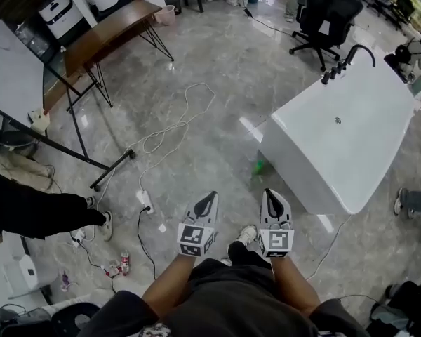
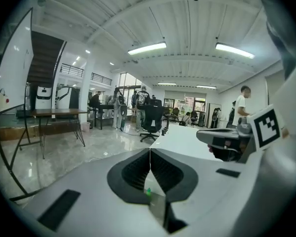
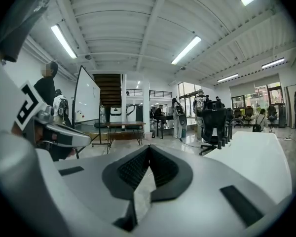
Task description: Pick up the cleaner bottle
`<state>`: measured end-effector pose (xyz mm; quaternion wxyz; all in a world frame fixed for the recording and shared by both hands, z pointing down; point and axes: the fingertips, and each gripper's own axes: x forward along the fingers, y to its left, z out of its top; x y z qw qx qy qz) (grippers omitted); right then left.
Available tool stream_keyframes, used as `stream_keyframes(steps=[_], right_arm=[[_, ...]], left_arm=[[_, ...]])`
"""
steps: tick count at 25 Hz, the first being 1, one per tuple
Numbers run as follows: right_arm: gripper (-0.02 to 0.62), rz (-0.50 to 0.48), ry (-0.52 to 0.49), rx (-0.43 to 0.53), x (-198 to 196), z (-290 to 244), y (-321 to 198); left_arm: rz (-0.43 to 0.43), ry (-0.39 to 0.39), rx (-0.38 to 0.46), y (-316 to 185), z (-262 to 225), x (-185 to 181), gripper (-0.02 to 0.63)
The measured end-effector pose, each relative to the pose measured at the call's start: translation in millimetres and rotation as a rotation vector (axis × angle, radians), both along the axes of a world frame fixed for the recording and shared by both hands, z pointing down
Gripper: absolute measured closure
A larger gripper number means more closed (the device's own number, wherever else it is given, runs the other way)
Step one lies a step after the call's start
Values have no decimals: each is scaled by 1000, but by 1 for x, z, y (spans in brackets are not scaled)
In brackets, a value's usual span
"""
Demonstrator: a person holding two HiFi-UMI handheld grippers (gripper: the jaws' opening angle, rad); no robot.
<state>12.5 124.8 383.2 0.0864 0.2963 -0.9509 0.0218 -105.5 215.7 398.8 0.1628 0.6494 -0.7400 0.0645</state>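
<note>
The cleaner bottle [image 1: 258, 166] is a small green shape standing on the marble floor, close to the near left corner of the white bathtub [image 1: 351, 139]. Through the slit below the left jaws a green speck of the bottle [image 2: 148, 192] shows. My left gripper [image 1: 210, 196] and right gripper [image 1: 268, 194] are held side by side in front of the person's body and point forward. The bottle lies a little beyond them, nearer the right one. Both pairs of jaws meet at their tips with nothing between them, as the left gripper [image 2: 150, 149] and the right gripper [image 3: 149, 147] show in their own views.
A black faucet [image 1: 344, 60] stands at the tub's far end. White cables [image 1: 168, 135] and a power strip [image 1: 146, 201] lie on the floor to the left. A wooden table [image 1: 105, 34], a whiteboard [image 1: 10, 76], an office chair [image 1: 326, 12] and a bystander's leg [image 1: 42, 213] surround the area.
</note>
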Motion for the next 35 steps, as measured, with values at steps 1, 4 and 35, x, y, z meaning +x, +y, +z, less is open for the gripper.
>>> stream_keyframes(steps=[1, 4, 35], right_arm=[[578, 6, 2, 0, 1, 0, -6], [578, 27, 13, -6, 3, 2, -21], [578, 609, 74, -18, 7, 18, -126]], left_arm=[[9, -4, 1, -10, -1, -3, 600], [34, -18, -4, -35, -1, -12, 600], [604, -2, -60, -236, 41, -39, 600]])
